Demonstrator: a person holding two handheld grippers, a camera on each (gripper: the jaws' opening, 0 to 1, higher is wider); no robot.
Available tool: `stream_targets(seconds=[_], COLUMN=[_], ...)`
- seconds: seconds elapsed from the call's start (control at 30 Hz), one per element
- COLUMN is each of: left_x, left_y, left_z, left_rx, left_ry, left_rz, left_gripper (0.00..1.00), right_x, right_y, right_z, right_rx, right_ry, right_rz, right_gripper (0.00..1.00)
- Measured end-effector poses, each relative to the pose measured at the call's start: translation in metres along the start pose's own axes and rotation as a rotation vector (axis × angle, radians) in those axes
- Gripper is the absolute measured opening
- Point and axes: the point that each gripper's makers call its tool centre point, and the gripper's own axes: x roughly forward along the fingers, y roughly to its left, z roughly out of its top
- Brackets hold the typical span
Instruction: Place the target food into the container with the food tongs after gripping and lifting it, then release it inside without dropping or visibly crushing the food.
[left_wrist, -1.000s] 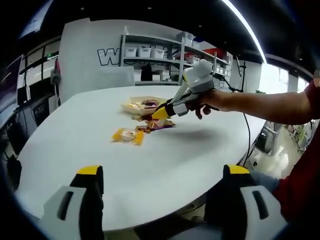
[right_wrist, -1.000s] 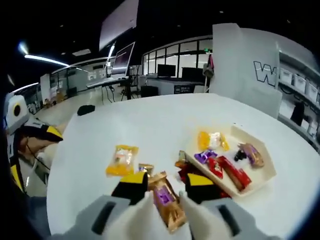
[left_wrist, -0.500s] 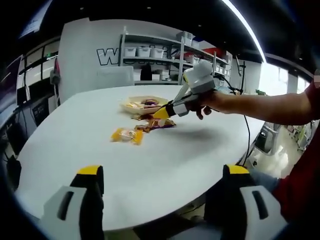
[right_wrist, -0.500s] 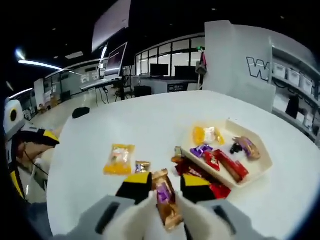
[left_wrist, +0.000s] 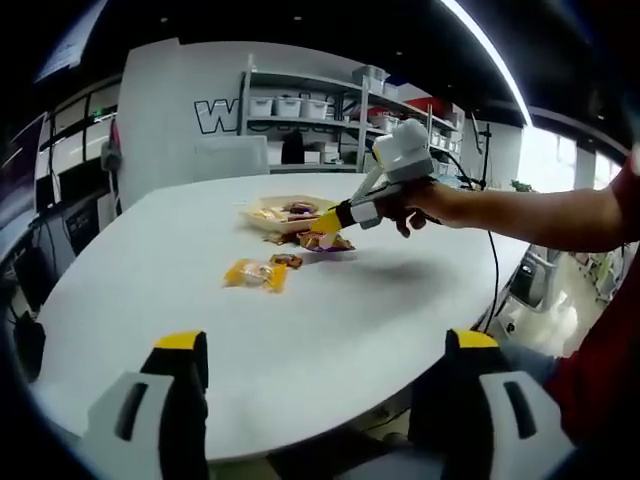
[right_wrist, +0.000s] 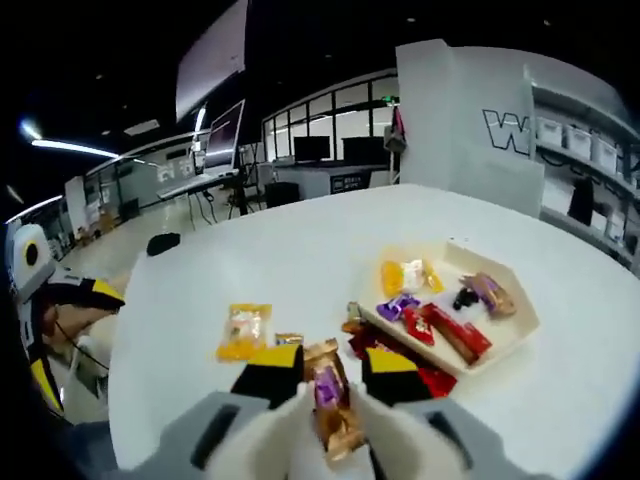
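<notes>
In the left gripper view the left gripper (left_wrist: 318, 400) rises from the bottom of the frame with its two jaws spread wide and nothing between them; ahead lies a broad bare stretch of the white table (left_wrist: 150, 290), whose near edge curves across the lower frame; at centre a yellow packet (left_wrist: 256, 272) lies alone, well apart from the edge; beyond it, upper centre, the right gripper (left_wrist: 330, 222) reaches in from the right in a person's hand (left_wrist: 415, 205), raised above the tabletop just before the tray (left_wrist: 285, 210).

In the right gripper view the right gripper (right_wrist: 322, 372) at bottom centre is clenched on a brown-and-purple wrapped bar (right_wrist: 330, 405); the white tray (right_wrist: 520, 325) sits right of centre, holding several wrapped snacks, its far side near the table's right edge; red wrappers (right_wrist: 425, 380) lie against its near rim; the yellow packet (right_wrist: 243, 331) lies left of the jaws; open tabletop fills the upper centre.
</notes>
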Motion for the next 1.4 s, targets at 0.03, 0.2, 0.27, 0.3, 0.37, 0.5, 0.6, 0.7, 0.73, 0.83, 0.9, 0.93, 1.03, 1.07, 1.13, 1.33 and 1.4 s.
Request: stream_targets(seconds=[0.03, 0.2, 0.27, 0.3, 0.37, 0.5, 0.6, 0.7, 0.73, 0.83, 0.9, 0.93, 1.03, 1.07, 1.13, 1.33, 1.4], left_x=[0.000, 0.001, 0.000, 0.000, 0.000, 0.000, 0.000, 0.000, -0.001, 0.000, 0.000, 0.000, 0.000, 0.000, 0.001, 0.003, 0.004], left_y=[0.000, -0.002, -0.002, -0.002, -0.002, -0.001, 0.000, 0.000, 0.001, 0.003, 0.004, 0.004, 0.005, 0.005, 0.006, 0.007, 0.007], left_z=[0.000, 0.001, 0.001, 0.002, 0.002, 0.001, 0.001, 0.001, 0.001, -0.001, -0.002, -0.001, -0.002, -0.002, -0.002, 0.002, 0.002], left_rx=[-0.001, -0.002, -0.002, -0.002, -0.003, -0.002, -0.004, -0.004, -0.005, -0.008, -0.010, -0.011, -0.010, -0.009, -0.009, -0.005, -0.005], left_ry=[0.000, -0.006, -0.008, -0.009, -0.010, -0.009, -0.009, -0.009, -0.010, -0.005, -0.005, -0.006, -0.002, -0.001, 0.002, -0.004, -0.003], left_rz=[-0.001, -0.005, -0.005, -0.005, -0.006, -0.006, -0.005, -0.005, -0.005, 0.000, -0.001, -0.001, 0.003, 0.004, 0.004, 0.005, 0.006], left_gripper=[0.96, 0.96, 0.96, 0.96, 0.96, 0.96, 0.96, 0.96, 0.96, 0.96, 0.96, 0.96, 0.96, 0.96, 0.96, 0.96, 0.96], right_x=[0.000, -0.004, -0.005, -0.005, -0.007, -0.008, -0.009, -0.008, -0.009, -0.008, -0.007, -0.007, -0.008, -0.008, -0.008, -0.010, -0.011], right_y=[0.000, -0.005, -0.007, -0.007, -0.009, -0.014, -0.016, -0.020, -0.020, -0.023, -0.025, -0.026, -0.028, -0.029, -0.032, -0.041, -0.044], right_z=[0.001, 0.012, 0.015, 0.017, 0.022, 0.032, 0.036, 0.042, 0.043, 0.048, 0.051, 0.052, 0.056, 0.057, 0.058, 0.067, 0.070], right_rx=[-0.007, -0.034, -0.038, -0.045, -0.055, -0.059, -0.065, -0.070, -0.070, -0.073, -0.078, -0.078, -0.082, -0.082, -0.087, -0.090, -0.096], right_ry=[-0.001, -0.009, -0.009, -0.011, -0.012, -0.024, -0.026, -0.032, -0.033, -0.034, -0.036, -0.036, -0.042, -0.044, -0.044, -0.050, -0.051], right_rz=[-0.001, -0.016, -0.015, -0.017, -0.021, -0.028, -0.033, -0.038, -0.039, -0.042, -0.044, -0.044, -0.047, -0.047, -0.050, -0.059, -0.063], right_gripper=[0.17, 0.17, 0.17, 0.17, 0.17, 0.18, 0.18, 0.18, 0.18, 0.18, 0.18, 0.18, 0.18, 0.18, 0.18, 0.18, 0.18])
